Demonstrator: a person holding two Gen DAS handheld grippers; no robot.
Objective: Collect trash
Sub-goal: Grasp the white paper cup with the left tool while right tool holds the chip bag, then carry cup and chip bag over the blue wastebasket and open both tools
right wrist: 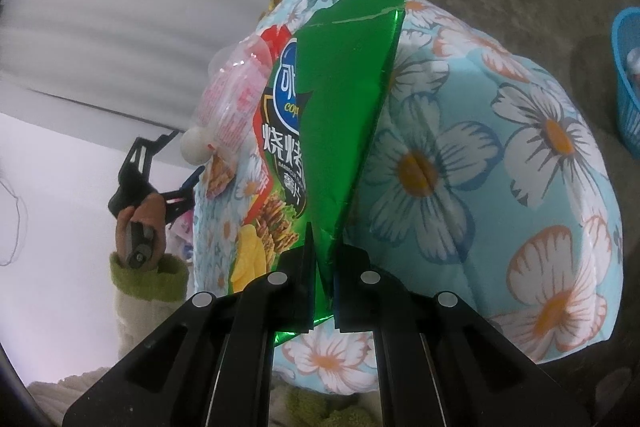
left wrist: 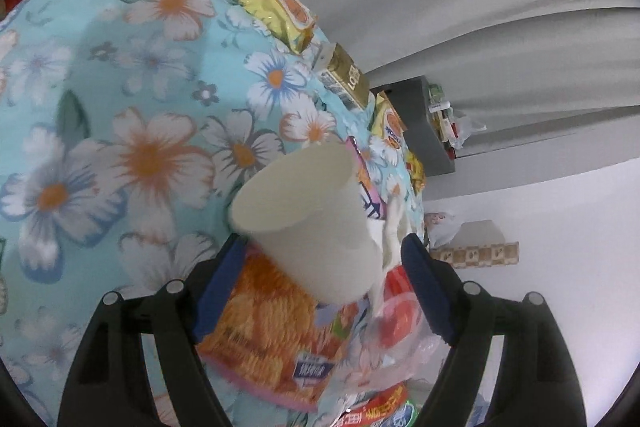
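Right gripper [right wrist: 323,267] pinches bag [right wrist: 344,115]; left gripper [left wrist: 326,259] spread around cup [left wrist: 308,223]: you centre it, then close gently

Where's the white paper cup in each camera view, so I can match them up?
Left wrist: white paper cup at centre, between the open left claw fingers, unpinched.
Right wrist: a white round shape left of centre, probably the same cup.
Shared landmark: floral quilt.
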